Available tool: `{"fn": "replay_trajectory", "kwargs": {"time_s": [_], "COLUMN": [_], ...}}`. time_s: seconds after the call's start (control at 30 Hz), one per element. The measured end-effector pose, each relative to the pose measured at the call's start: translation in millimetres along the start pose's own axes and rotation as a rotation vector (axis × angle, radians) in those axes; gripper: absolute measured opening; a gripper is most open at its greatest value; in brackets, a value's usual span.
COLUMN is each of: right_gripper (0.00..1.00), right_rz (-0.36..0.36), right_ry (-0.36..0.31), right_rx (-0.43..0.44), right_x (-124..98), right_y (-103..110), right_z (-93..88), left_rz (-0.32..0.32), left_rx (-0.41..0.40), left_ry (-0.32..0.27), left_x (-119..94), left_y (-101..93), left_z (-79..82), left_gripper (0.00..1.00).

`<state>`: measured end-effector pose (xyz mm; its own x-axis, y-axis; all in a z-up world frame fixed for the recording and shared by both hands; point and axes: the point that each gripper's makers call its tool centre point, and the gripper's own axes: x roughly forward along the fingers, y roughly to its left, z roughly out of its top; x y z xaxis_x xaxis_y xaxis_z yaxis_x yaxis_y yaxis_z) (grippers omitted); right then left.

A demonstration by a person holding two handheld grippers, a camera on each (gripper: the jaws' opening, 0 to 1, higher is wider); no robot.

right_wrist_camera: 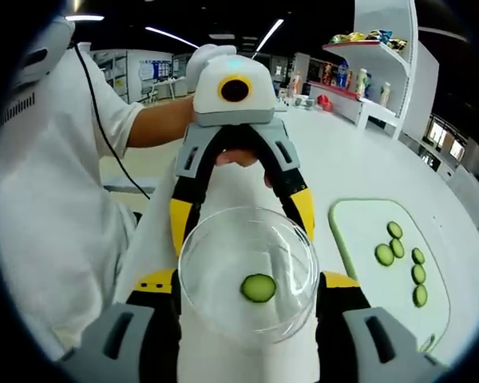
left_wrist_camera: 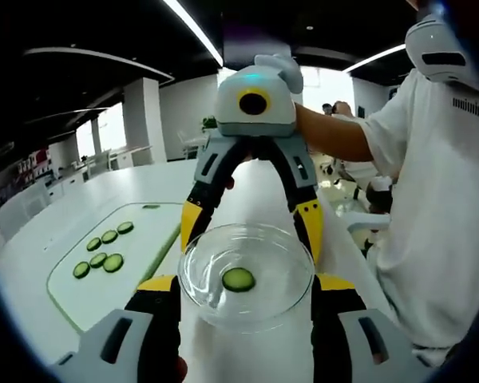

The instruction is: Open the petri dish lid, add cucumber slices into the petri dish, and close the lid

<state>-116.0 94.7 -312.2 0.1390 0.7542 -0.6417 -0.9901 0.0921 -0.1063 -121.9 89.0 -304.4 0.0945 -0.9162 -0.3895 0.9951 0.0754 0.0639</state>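
White counter in a big office room. Both grippers face each other around the petri dish: left gripper and right gripper each clamp its rim, with 1 cucumber slice inside. 6 more slices sit on the cutting board.

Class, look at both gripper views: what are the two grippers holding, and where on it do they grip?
Both grippers hold the glass petri dish, each pinching opposite sides of its rim.
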Motion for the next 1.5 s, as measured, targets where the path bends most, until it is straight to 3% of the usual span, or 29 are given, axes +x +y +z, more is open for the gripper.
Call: {"fn": "replay_trajectory", "kwargs": {"time_s": [0.43, 1.5], "right_gripper": [0.68, 0.68], "right_rz": [-0.018, 0.003], "right_ry": [0.019, 0.016], "right_rx": [0.016, 0.053], "right_x": [-5.2, 5.5], "right_y": [-1.5, -4.5], "right_z": [-13.8, -28.7], "left_rz": [-0.023, -0.040], "left_rx": [0.007, -0.019], "left_ry": [0.009, 0.027], "left_x": [14.5, 23.1], "left_y": [-1.5, 3.1], "left_z": [-1.3, -17.5], "left_gripper": [0.66, 0.66]}}
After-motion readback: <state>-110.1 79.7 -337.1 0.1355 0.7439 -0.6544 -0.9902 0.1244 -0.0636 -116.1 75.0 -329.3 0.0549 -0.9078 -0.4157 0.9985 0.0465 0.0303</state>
